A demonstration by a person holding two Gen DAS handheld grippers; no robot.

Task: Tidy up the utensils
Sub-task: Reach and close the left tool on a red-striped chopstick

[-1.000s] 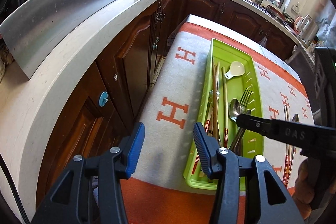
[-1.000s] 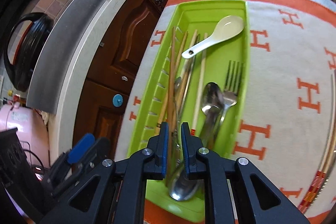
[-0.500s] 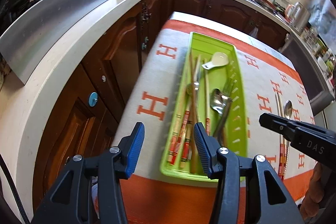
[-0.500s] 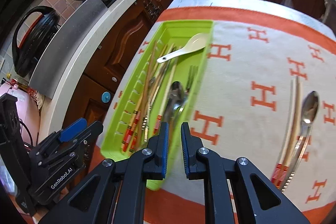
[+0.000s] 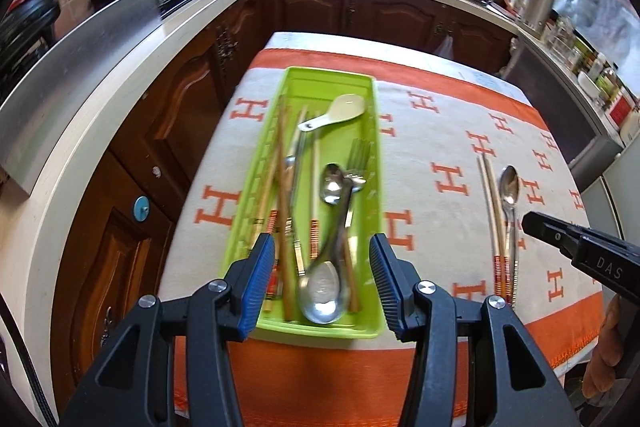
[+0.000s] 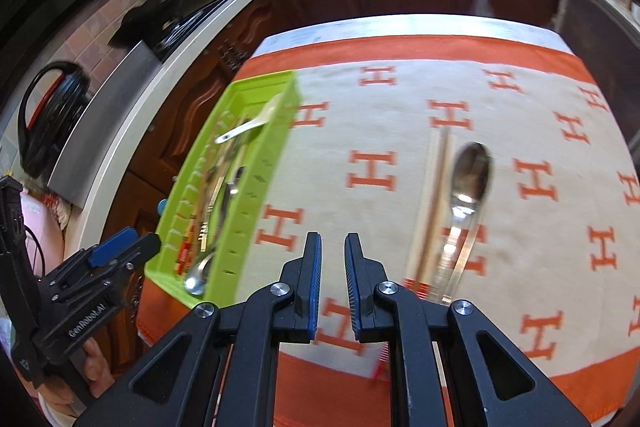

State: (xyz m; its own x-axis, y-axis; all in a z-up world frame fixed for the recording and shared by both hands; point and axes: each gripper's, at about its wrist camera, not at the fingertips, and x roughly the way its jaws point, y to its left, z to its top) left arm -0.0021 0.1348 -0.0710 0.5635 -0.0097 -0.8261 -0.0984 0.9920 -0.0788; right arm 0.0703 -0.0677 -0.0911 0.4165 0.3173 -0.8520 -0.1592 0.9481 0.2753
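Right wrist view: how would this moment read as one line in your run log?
right claw: empty, slightly apart | left claw: open, empty, near green tray | chopsticks and metal spoon: on cloth, outside tray
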